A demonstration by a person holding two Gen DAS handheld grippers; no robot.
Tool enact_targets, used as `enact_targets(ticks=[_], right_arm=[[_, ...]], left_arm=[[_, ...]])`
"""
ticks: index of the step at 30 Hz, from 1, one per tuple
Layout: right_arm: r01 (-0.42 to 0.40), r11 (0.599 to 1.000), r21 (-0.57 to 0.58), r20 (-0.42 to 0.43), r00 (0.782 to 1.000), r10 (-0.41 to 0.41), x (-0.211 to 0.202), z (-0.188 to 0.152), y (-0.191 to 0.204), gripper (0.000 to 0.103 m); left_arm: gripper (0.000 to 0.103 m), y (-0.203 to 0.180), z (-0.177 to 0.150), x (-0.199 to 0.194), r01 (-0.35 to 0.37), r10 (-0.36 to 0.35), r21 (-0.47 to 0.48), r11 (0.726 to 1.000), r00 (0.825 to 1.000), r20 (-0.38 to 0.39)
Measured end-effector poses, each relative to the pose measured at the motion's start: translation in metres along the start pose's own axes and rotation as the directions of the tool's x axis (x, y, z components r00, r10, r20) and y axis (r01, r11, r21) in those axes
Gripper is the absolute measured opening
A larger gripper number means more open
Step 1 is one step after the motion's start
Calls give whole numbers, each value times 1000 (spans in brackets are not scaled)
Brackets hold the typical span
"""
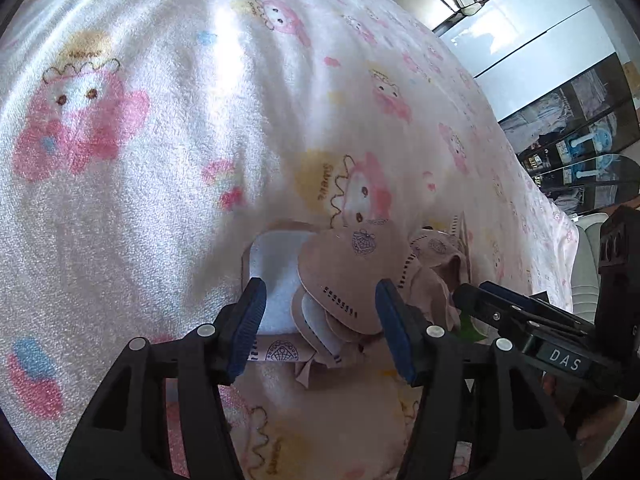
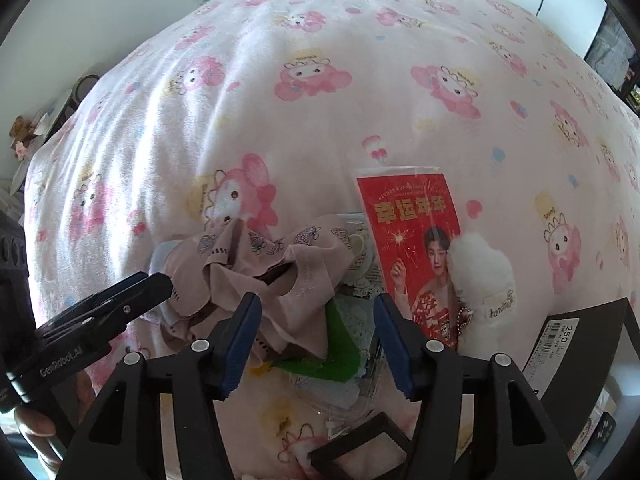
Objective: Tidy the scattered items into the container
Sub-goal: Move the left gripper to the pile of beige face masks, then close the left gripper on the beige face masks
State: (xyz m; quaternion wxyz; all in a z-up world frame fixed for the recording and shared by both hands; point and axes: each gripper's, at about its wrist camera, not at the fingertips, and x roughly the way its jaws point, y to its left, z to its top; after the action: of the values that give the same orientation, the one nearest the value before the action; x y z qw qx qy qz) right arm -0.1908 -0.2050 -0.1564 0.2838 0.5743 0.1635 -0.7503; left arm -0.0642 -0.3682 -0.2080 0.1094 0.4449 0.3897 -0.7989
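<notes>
A heap of beige cloth pieces [image 1: 344, 268] with shell prints and white linings lies on the pink cartoon blanket [image 1: 160, 140]. My left gripper [image 1: 320, 292] hovers open just above it, with a rounded beige piece between the blue pads. In the right wrist view the same beige cloth [image 2: 240, 272] lies crumpled over a green piece [image 2: 340, 344] and a clear plastic packet [image 2: 340, 392]. My right gripper [image 2: 318, 304] stands open over them, gripping nothing. A red photo card [image 2: 416, 248] and a white fluffy plush [image 2: 480, 272] lie to its right.
A black container wall [image 2: 580, 344] with a white barcode label stands at the lower right, at the bed's edge. The other gripper [image 2: 160, 284] reaches in from the left, with a hand [image 2: 36, 424] behind it. White cupboards [image 1: 520, 32] and shelves stand beyond the bed.
</notes>
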Motion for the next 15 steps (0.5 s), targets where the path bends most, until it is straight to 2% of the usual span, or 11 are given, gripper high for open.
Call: enact_targets(ticks=[1,3,4,5,6,7,9,15], right_arm=[[-8,1000,9,-16,1000,8,8,3,1,55],[-64,998,14,-54,996,64,20,6,5,55],[-108,994,18,-57,992,109,22,5,7,55],[-137,990,14,-51,989,137,21,4,9,55],[-147,989,0,-42,988,147,18,2,12,48],[-147,989,-17,-29,989,146,13,0,15,36],[-149,988,-34,-9,989,149,3,-7,16,25],[-214,976,-29,57,975,215,-39,-38,8,16]], left_arm=[[56,-1,0,3,-11,11,2,1000,1000,-1],[37,-5,-1,7,-20,20,12,1000,1000,-16],[25,-8,-3,7,-9,10,24,1000,1000,-23],[22,-12,-6,6,2,-1,37,999,1000,-29],[20,-16,-9,3,5,-3,51,999,1000,-30],[17,-19,-12,0,6,-4,66,998,1000,-30],[15,-23,-21,-9,32,-29,87,996,999,-37],[15,-22,-49,-42,134,-129,95,986,990,-55]])
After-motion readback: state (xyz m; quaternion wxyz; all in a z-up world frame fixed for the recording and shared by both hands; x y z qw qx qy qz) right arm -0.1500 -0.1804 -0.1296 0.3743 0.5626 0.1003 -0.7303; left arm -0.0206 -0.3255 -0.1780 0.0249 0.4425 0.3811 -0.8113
